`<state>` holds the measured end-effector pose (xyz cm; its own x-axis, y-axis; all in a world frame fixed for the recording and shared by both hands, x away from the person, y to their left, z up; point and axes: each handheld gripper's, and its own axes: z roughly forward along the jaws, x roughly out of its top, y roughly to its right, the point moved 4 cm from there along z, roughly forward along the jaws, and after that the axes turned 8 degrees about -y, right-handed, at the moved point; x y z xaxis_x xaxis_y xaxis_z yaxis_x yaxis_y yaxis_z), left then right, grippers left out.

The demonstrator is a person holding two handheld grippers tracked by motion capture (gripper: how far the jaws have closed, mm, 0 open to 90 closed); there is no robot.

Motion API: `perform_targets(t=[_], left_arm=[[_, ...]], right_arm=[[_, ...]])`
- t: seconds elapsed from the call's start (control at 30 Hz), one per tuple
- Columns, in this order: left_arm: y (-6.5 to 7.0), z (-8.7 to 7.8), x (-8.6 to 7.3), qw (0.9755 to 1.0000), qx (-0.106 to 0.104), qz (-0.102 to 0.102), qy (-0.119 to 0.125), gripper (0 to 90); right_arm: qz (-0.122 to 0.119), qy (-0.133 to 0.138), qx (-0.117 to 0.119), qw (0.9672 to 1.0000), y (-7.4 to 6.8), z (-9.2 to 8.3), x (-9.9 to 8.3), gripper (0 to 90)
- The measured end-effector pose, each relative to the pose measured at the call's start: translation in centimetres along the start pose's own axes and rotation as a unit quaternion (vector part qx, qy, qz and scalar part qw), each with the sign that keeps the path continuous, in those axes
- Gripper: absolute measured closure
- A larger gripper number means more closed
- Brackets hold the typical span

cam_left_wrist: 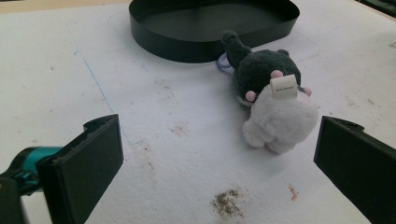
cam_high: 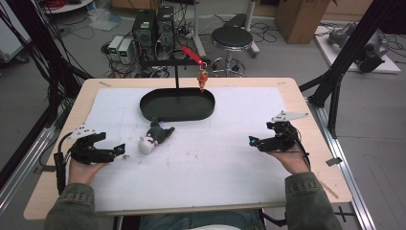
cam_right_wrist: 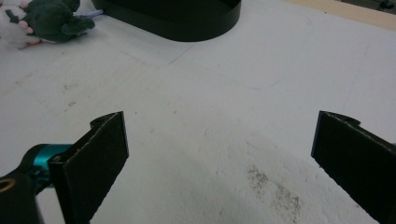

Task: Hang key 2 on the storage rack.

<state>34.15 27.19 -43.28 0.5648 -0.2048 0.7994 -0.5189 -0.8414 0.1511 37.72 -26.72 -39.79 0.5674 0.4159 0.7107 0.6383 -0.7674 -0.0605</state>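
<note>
Looking down on a wooden table (cam_high: pixel 306 158) covered by a white mat (cam_high: pixel 215 158), a seated person holds a pair of tongs in each hand; a black oval tray (cam_high: pixel 178 115) sits at the far middle, with a thin stand rising from it and a small orange charm (cam_high: pixel 203 79) hanging on a red strap; just in front of the tray lies a small plush toy (cam_high: pixel 154 136), dark grey above and white below, on its side; it looks light, soft and squashy, unlikely to slip or break, and its rounded white body seems the best place to grip; the left tongs (cam_high: pixel 121 150) rest near the toy, jaws wide apart and empty, toy just ahead; the right tongs (cam_high: pixel 253 142), also wide and empty, lie well apart from it.
</note>
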Motion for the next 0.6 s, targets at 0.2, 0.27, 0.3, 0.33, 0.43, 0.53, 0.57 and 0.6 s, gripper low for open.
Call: perform_targets(t=[0.2, 0.27, 0.3, 0.33, 0.43, 0.53, 0.57, 0.6], left_arm=[[0.2, 0.3, 0.3, 0.9999, -0.003, 0.008, -0.011, 1.8], [0.3, 0.4, 0.5, 0.9999, -0.002, 0.009, -0.012, 1.8], [0.4, 0.4, 0.6, 0.9998, -0.003, 0.011, -0.015, 1.8], [0.4, 0.5, 0.8, 0.9997, -0.002, 0.014, -0.018, 1.8], [0.6, 0.6, 1.4, 0.9995, 0.002, 0.017, -0.027, 1.8], [0.9, 0.8, 1.9, 0.999, -0.003, 0.021, -0.04, 1.8], [1.0, 0.9, 2.1, 0.9987, -0.006, 0.022, -0.045, 1.8], [1.2, 1.1, 2.2, 0.9983, -0.007, 0.025, -0.052, 1.8]], right_arm=[[0.013, 0.006, -0.002, 0.9999, 0.6, -0.8, -1.5, 2.9], [0.018, 0.008, -0.002, 0.9998, 0.6, -1.1, -1.9, 3.0], [0.017, 0.008, -0.004, 0.9998, 0.7, -1.2, -2.2, 3.0], [0.019, 0.01, -0.002, 0.9998, 0.7, -1.3, -2.3, 3.0], [0.021, 0.007, -0.004, 0.9997, 0.7, -1.5, -2.9, 2.9], [0.022, 0.007, -0.005, 0.9997, 0.7, -1.6, -3.3, 2.9], [0.024, 0.008, -0.006, 0.9997, 0.7, -1.7, -3.4, 3.0], [0.025, 0.008, -0.005, 0.9996, 0.7, -1.7, -3.5, 2.9]])
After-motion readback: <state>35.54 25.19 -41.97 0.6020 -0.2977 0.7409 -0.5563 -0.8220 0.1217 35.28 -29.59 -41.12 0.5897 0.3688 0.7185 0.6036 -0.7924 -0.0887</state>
